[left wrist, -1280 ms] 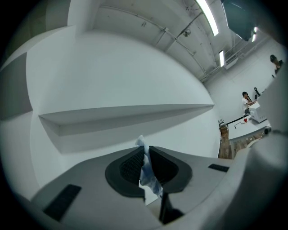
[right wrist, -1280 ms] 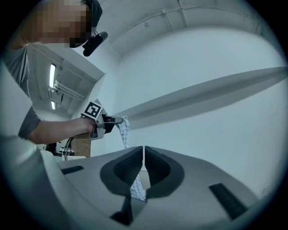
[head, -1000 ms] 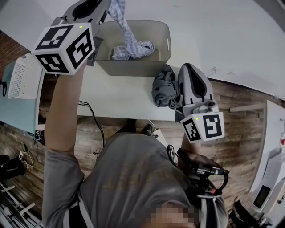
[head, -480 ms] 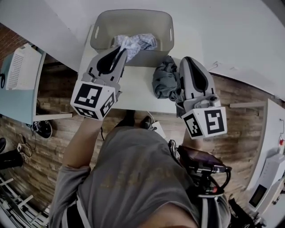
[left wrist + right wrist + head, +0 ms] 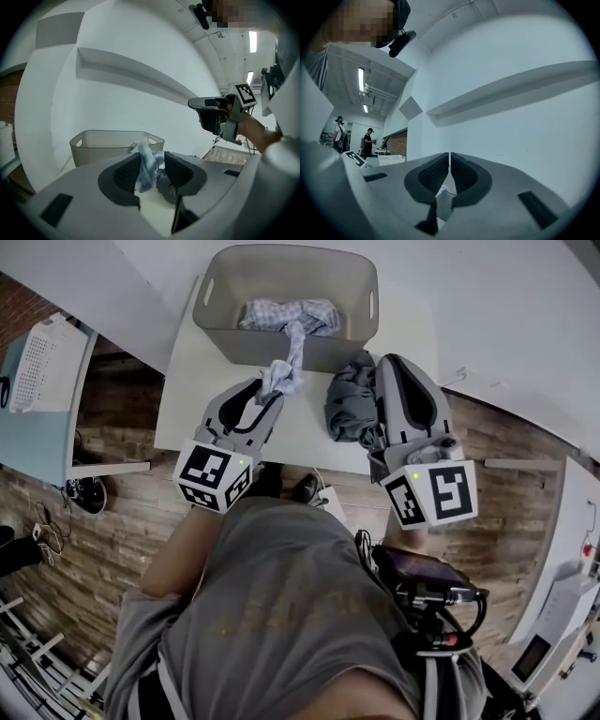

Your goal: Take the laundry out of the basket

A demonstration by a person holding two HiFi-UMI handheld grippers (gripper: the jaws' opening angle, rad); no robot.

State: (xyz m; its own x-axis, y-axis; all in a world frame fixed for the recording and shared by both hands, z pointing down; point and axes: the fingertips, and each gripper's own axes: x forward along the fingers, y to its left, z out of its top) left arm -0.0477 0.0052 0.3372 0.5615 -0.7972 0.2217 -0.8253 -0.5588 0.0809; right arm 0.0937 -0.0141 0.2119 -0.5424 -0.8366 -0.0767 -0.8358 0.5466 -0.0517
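Left gripper [image 5: 266,394], jaws just opening, is loosely straddling checked cloth [image 5: 292,341] trailing over the six-o'clock wall of the basket [image 5: 216,298]; grey garment [image 5: 347,411] is crowding the clenched right gripper [image 5: 394,364].

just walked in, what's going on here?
A person with a hand-held gripper in each hand is emptying the grey plastic laundry basket on the white table. The blue-and-white checked cloth trails over the basket's front rim, its end between the jaws of the left hand-held gripper, which have just been opening. The right hand-held gripper is shut and empty, beside the dark grey garment lying on the table.
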